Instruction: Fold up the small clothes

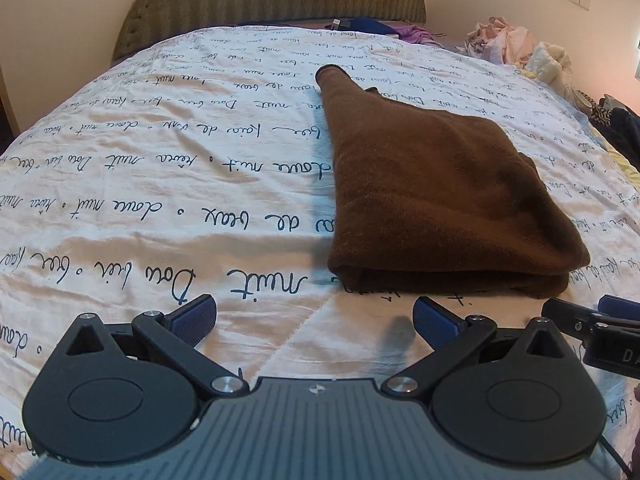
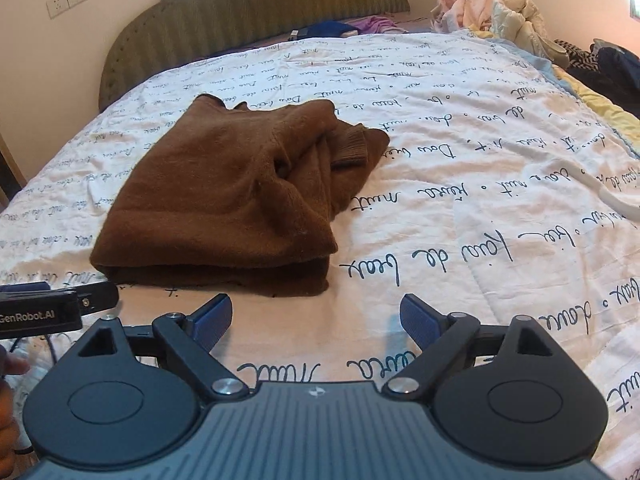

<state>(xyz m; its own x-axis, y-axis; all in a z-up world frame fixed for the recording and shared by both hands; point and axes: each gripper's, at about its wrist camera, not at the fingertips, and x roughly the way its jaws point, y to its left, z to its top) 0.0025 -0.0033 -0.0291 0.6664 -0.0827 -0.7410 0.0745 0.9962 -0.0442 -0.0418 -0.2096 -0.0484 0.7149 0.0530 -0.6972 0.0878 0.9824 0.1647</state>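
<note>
The folded brown sweater (image 2: 224, 200) lies on the script-printed bedspread (image 2: 460, 240), a ribbed cuff showing at its far right edge. I see my left claw (image 1: 314, 316) and right claw (image 2: 316, 320) spread wide and empty, both just short of the sweater's near edge.

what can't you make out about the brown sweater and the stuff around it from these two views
- Brown sweater: the under layers are hidden by the top fold in both views.
- Far sleeve end: bunched, partly tucked under the body in the right wrist view.
- Clothes pile by the headboard: too small and tangled to count.
- White strip: cut off by the right edge.
</note>
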